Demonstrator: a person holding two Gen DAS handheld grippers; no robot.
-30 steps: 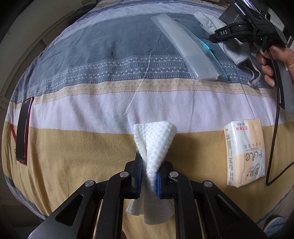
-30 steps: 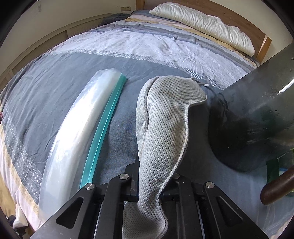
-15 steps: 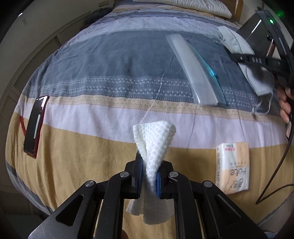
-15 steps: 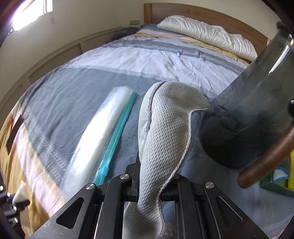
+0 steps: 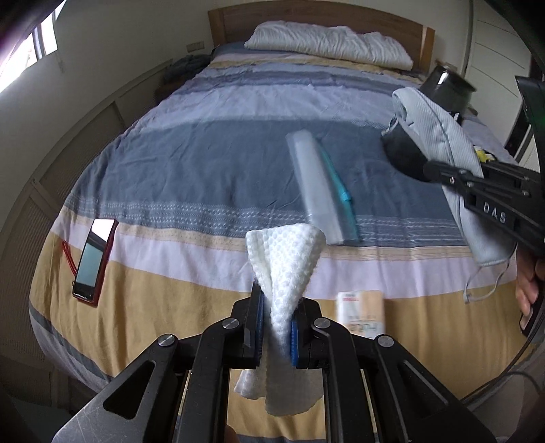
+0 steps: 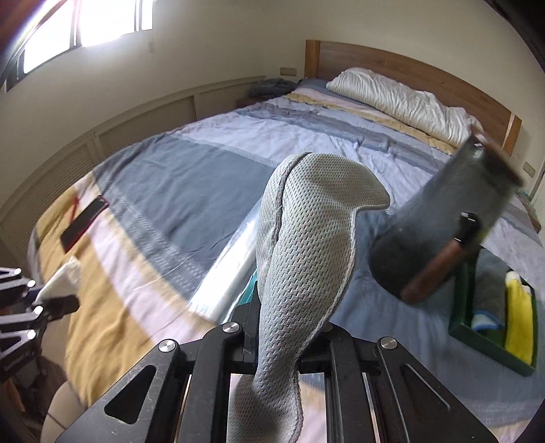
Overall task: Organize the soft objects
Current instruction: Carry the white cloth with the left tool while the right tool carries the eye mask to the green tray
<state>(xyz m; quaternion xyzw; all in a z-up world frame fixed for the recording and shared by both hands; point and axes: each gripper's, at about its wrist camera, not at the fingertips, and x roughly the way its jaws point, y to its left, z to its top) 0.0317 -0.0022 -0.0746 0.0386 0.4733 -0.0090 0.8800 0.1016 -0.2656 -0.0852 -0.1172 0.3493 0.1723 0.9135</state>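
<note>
Only rightward, green tray (image 6: 483, 335) (yellow cloth (image 6: 519, 317) inside), leftward, phone (image 5: 92, 257)

A red-cased phone (image 5: 92, 259) lies at the striped bed's (image 5: 204, 163) 9 o'clock edge. A white pillow (image 5: 327, 44) rests at 12 o'clock against the wooden headboard (image 5: 306, 17)
</note>
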